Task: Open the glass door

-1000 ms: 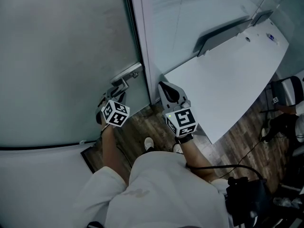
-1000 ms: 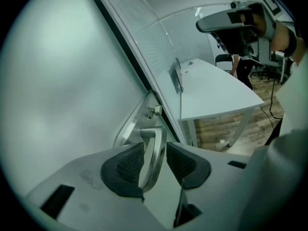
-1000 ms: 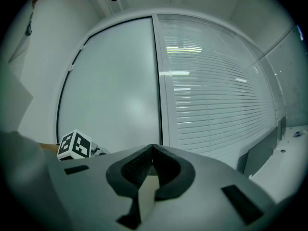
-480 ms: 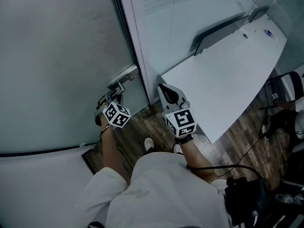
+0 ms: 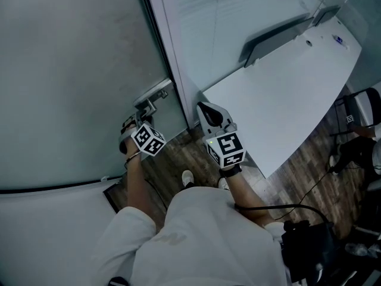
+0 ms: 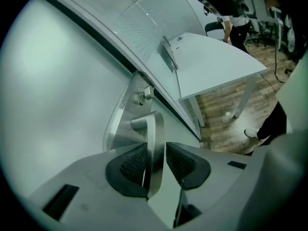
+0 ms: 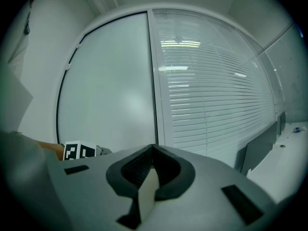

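Two hand-held tools face a frosted glass door (image 5: 71, 70) that fills the left of the scene. At the door's right edge, beside the dark frame, the left tool (image 6: 155, 160) is clenched on the metal lever handle (image 6: 155, 129), which runs between its ribbed pads. Just right of it, the right tool (image 7: 151, 163) is clenched shut on nothing, facing a slatted blind (image 7: 216, 90). Farther right, a white counter (image 5: 286, 94) stands on the wood floor (image 5: 178, 159).
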